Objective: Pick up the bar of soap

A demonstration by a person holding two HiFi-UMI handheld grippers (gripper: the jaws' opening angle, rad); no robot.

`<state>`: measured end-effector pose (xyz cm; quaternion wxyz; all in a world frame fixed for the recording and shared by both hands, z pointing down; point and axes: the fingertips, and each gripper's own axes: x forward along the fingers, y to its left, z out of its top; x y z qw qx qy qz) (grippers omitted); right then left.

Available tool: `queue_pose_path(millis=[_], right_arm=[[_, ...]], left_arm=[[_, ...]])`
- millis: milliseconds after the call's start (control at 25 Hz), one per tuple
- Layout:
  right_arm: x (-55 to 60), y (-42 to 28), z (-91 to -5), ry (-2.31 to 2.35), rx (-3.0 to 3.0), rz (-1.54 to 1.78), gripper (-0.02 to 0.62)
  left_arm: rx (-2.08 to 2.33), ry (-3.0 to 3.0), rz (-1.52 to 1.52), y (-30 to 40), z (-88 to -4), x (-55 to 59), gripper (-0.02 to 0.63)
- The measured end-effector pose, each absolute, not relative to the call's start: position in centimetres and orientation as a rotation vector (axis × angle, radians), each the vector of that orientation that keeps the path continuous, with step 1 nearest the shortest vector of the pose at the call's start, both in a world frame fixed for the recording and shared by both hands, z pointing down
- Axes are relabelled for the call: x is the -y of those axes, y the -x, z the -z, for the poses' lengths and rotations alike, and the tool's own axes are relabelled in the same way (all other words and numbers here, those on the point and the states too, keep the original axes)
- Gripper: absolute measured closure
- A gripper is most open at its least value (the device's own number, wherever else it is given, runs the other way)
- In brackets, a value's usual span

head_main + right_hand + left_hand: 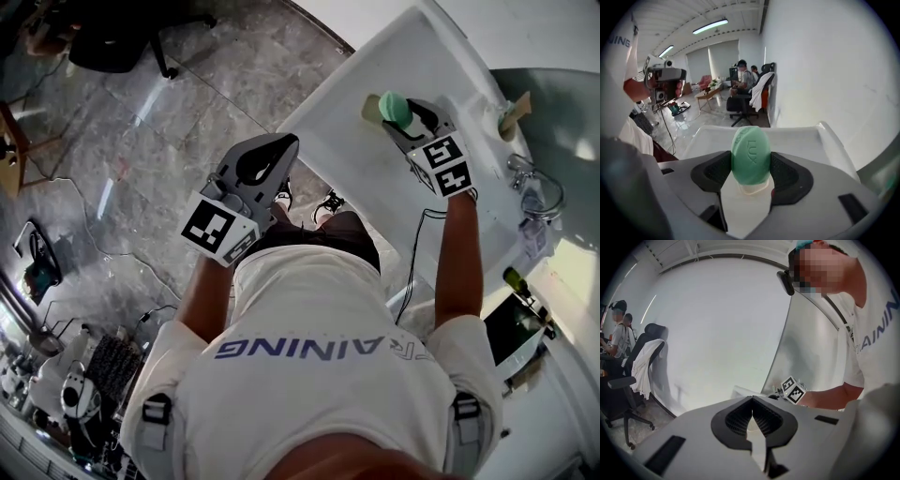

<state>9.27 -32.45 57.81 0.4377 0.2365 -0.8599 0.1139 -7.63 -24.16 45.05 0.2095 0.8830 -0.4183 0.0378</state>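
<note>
A green oval bar of soap (750, 156) stands on edge between the black pads of my right gripper (750, 164), which is shut on it. In the head view that soap (395, 108) is held above the white counter (342, 141), in the right gripper (401, 114). My left gripper (267, 157) hangs off the counter's edge over the floor. Its jaws (752, 414) meet at the tips and hold nothing.
A sink basin (553, 112) with a chrome tap (532, 178) lies right of the counter. A small dish with a tan item (514, 114) sits near the basin. Office chairs (749, 101) and seated people are across the room; cables lie on the marble floor (141, 122).
</note>
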Motion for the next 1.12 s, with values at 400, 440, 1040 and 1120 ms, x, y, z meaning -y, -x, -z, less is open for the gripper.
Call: queue_pose_path(millis=[400, 440, 1040, 1120], right_arm=[[30.2, -10.8, -45.8, -1.087, 2.433, -0.364, 0.325], [29.8, -10.9, -44.5, -1.13, 2.462, -0.365, 0.325], [22.4, -14.2, -31.0, -1.481, 2.687, -0.103, 0.325], [21.7, -14.6, -30.5, -1.502, 2.681, -0.084, 0.325]], left_arm=[[1.085, -2.614, -0.087, 5.2, -39.5, 24.7, 0.597], [1.074, -2.634, -0.085, 4.9, -38.9, 24.6, 0.597], [0.998, -2.882, -0.026, 0.8, -31.1, 23.9, 0.597], [0.989, -2.894, -0.019, 0.5, -30.7, 23.6, 0.597]])
